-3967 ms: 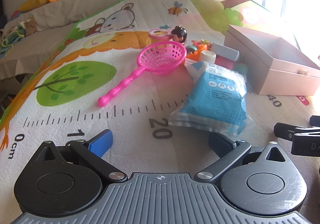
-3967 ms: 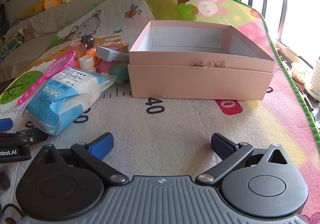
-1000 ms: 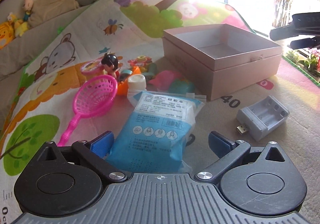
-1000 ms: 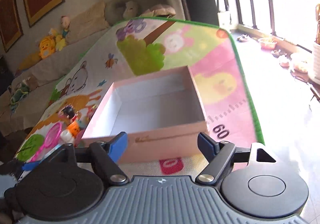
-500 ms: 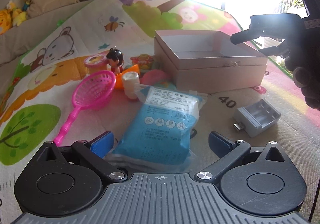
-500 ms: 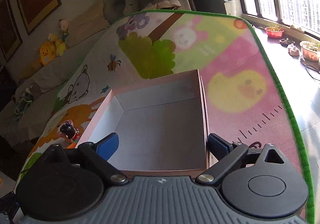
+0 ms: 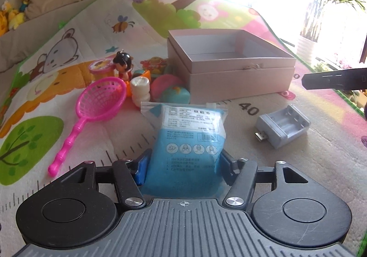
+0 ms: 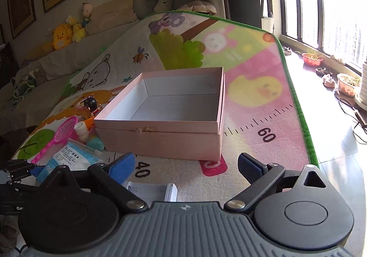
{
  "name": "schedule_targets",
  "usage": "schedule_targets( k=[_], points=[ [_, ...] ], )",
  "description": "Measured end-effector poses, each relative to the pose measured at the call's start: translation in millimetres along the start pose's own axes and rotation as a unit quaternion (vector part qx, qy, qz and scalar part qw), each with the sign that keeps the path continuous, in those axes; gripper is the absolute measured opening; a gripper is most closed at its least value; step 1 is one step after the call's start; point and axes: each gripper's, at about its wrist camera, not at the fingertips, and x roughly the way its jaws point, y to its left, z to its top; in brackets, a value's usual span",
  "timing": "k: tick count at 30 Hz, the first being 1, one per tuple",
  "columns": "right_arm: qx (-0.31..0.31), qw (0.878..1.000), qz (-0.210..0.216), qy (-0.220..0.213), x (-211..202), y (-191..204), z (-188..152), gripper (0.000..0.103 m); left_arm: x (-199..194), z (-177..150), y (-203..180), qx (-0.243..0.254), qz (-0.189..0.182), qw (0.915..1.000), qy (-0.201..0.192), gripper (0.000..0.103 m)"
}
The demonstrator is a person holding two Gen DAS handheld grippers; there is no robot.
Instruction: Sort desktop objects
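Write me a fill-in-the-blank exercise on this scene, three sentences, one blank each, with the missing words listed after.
1. The left gripper is closing its jaws around the near end of the ____ packet.
2. The pink box on the play mat holds ____.
3. The toy scoop net left of the packet is ____ in colour.

Missing words: blue; nothing; pink

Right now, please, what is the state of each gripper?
Left gripper: closing on the blue packet, pads at its sides.
Right gripper: open, holding nothing.
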Motion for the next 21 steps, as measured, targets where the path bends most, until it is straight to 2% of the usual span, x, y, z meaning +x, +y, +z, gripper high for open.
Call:
schedule_targets(
  k=[3, 7, 12, 15, 17, 21],
  points=[
    [-0.004, 1.000, 0.015, -0.001, -4.4, 6.6, -6.9, 0.098, -18.2, -15.0, -3.8, 0.011, -0.001, 0.9999, 0.006, 0.067],
    [-0.016, 0.999, 0.029, 0.003, -7.2, 16.9, -13.0, 0.100, -37.1, -29.6, 1.0, 0.008, 0.025, 0.9996, 0.004, 0.073],
    [-0.072, 0.996, 0.049, 0.026, -8.1, 36.1, -27.2, 0.103, -41.2, -34.4, 18.9, -0.015, 0.064, 0.9977, 0.012, 0.086],
    [-0.123, 0.990, 0.058, 0.037, -3.5, 51.3, -38.2, 0.103, -42.1, -33.9, 22.7, -0.013, 0.067, 0.9976, 0.014, 0.087],
    [-0.138, 0.988, 0.043, 0.056, 8.6, 56.8, -38.2, 0.103, -42.6, -32.8, 20.6, -0.007, 0.066, 0.9977, 0.013, 0.089],
    [-0.096, 0.992, 0.023, 0.079, 36.1, 52.3, -28.4, 0.103, -42.5, -30.3, 17.3, -0.009, 0.054, 0.9985, 0.008, 0.092]
  ],
)
